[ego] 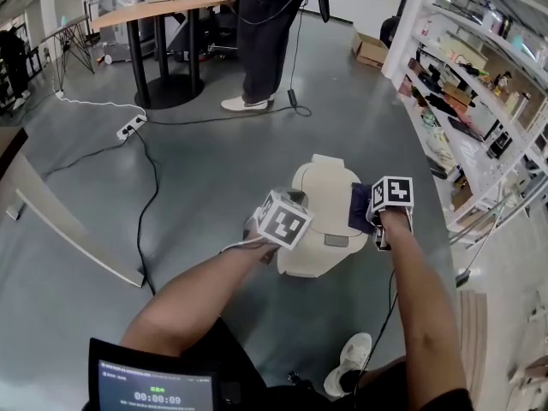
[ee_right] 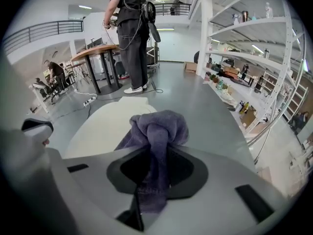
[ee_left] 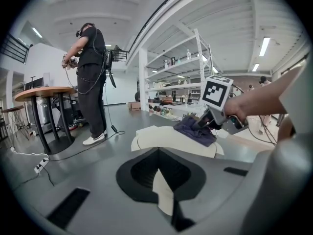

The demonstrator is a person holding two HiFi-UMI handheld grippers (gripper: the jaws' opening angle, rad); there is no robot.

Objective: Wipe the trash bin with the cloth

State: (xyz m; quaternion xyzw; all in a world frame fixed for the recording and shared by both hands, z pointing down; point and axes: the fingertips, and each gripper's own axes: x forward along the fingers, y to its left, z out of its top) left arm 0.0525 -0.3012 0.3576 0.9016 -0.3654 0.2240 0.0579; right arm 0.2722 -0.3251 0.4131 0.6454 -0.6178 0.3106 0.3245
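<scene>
A cream trash bin point(ego: 318, 245) with a domed lid stands on the grey floor in front of me. My right gripper point(ego: 379, 223) is shut on a dark blue cloth point(ego: 360, 205) and presses it on the right side of the lid. In the right gripper view the cloth point(ee_right: 159, 131) bunches between the jaws point(ee_right: 154, 165) over the lid point(ee_right: 102, 126). My left gripper point(ego: 291, 202) sits at the bin's left rim, and in its own view a cream edge point(ee_left: 162, 187) is pinched between its jaws. That view also shows the cloth point(ee_left: 195, 130) under the right gripper point(ee_left: 210, 120).
A person point(ego: 265, 32) stands beyond the bin beside a round table point(ego: 163, 11). A power strip point(ego: 130, 127) and cables trail across the floor at left. Loaded shelves point(ego: 479, 84) line the right side. A leaning board point(ego: 51, 221) is at left. My shoe point(ego: 349, 362) is close to the bin.
</scene>
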